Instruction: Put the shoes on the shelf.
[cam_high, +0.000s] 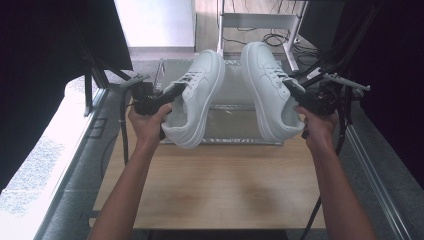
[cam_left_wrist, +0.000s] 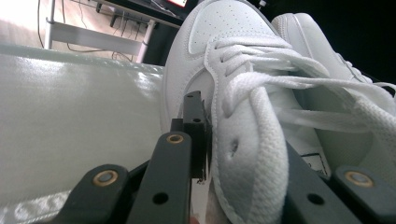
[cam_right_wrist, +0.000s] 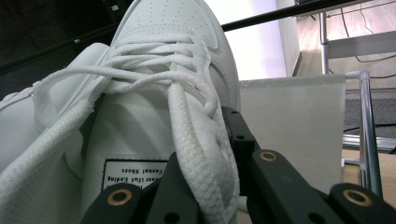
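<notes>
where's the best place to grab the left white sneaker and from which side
Judging by its shape, the collar wall beside the laces of the left white sneaker is best: thin, open-topped, and a jaw can slip inside. Come from the heel end, as the left hand-held gripper does now, one jaw inside and one outside the upper.

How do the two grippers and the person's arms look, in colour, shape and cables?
Both the left gripper and the right gripper are black, with flat jaw links joined by brass-coloured rivets. Each carries a grey three-cornered plate on top and trails a dark cable. The forearms are bare, with no sleeves or gloves.
</notes>
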